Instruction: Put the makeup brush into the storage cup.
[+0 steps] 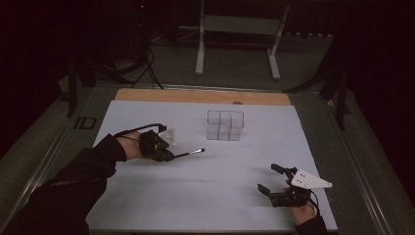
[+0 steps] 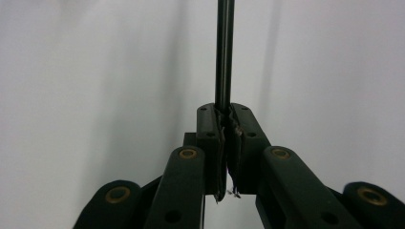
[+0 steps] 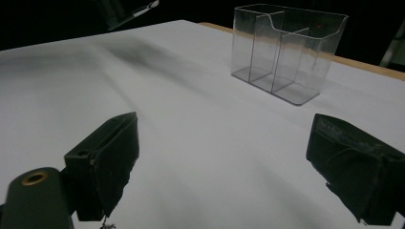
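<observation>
Sticking forward from the left gripper (image 1: pixel 169 155), clamped between its jaws, is the pen (image 1: pixel 191 153).

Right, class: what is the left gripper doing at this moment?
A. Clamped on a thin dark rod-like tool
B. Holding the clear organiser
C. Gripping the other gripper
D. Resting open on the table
A: the left gripper has its jaws pinched tight around the thin dark tool, which sticks out past them.

Black sleeves (image 1: pixel 73 186); black tools w/ brass rivets (image 2: pixel 187 153), grey plates (image 1: pixel 308 179).
</observation>
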Motion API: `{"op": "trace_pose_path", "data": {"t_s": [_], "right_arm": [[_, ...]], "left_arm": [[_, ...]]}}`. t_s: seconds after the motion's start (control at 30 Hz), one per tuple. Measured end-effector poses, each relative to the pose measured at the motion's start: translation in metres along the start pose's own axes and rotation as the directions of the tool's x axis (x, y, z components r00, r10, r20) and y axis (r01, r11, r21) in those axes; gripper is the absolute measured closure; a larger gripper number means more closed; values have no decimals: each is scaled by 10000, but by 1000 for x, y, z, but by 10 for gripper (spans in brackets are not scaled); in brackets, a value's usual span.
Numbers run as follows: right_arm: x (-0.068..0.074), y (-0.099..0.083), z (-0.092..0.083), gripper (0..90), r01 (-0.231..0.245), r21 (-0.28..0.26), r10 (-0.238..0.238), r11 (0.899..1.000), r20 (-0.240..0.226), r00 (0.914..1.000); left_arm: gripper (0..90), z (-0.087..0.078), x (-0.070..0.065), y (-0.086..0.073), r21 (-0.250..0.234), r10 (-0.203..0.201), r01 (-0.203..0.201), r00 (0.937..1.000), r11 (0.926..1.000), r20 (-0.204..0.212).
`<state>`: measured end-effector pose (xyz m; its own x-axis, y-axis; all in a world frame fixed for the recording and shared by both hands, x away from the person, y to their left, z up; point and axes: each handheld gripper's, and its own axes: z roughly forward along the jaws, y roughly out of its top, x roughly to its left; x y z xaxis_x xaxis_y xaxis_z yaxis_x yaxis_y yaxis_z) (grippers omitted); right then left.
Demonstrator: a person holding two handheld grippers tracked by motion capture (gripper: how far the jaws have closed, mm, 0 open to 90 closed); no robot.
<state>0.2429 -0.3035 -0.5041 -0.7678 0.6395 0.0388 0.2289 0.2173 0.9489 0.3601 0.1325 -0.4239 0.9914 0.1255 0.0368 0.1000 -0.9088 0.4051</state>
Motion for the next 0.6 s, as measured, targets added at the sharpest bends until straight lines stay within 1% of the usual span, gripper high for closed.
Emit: {"op": "trace_pose_path", "data": {"t_s": [0.07, 0.1, 0.13, 0.17, 0.23, 0.27, 0.3, 0.33, 0.37, 0.4, 0.43, 0.47, 0.5, 0.53, 0.6], "right_arm": [[0, 0, 0, 109, -20, -37, 20, 10000, 3, 10000], [0, 0, -1, 109, -5, -43, 5, 10000, 21, 10000], [0, 0, 0, 109, -25, -43, 25, 10000, 7, 10000], [0, 0, 0, 109, -26, -41, 26, 10000, 2, 10000], [0, 0, 0, 109, -29, -6, 29, 10000, 1, 10000], [0, 0, 0, 109, -28, -15, 28, 10000, -8, 10000], [0, 0, 0, 109, -26, -15, 26, 10000, 2, 10000], [0, 0, 0, 109, -21, 2, 21, 10000, 9, 10000], [0, 0, 0, 109, -24, -9, 24, 10000, 2, 10000], [0, 0, 0, 109, -20, -16, 20, 10000, 0, 10000], [0, 0, 0, 109, -9, -23, 9, 10000, 5, 10000], [0, 0, 0, 109, -14, -38, 14, 10000, 7, 10000], [0, 0, 0, 109, -16, -41, 17, 10000, 5, 10000], [-1, 0, 0, 109, -20, -31, 20, 10000, 9, 10000], [-1, 0, 0, 109, -29, -24, 29, 10000, -2, 10000]], "left_arm": [[854, 0, -5, 2, -99, -112, 113, 9999, 9999, 108], [854, 0, -8, 4, -124, -261, 261, 9997, 9996, -8], [854, 0, -11, 5, -167, -419, 419, 9991, 9990, 20], [855, 0, -13, 6, -240, -501, 497, 9986, 9985, -146], [854, -1, -16, 9, -196, -818, 812, 9961, 9965, -318], [854, -2, -18, 10, -300, -936, 925, 9948, 9953, -392], [855, -3, -20, 11, -330, -1113, 1101, 9932, 9934, -346], [854, -3, -22, 12, -385, -1087, 1071, 9932, 9935, -414], [854, -4, -24, 12, -588, -1174, 1147, 9921, 9917, -446], [854, -5, -26, 12, -721, -1254, 1228, 9915, 9898, -334], [854, -6, -28, 13, -909, -1331, 1293, 9904, 9874, -371], [854, -7, -30, 13, -1000, -1378, 1341, 9900, 9859, -314], [854, -7, -33, 12, -1130, -1355, 1304, 9900, 9850, -387], [854, -7, -35, 12, -1284, -1482, 1416, 9880, 9816, -436], [855, -7, -35, 12, -1284, -1482, 1416, 9880, 9816, -436]]}}
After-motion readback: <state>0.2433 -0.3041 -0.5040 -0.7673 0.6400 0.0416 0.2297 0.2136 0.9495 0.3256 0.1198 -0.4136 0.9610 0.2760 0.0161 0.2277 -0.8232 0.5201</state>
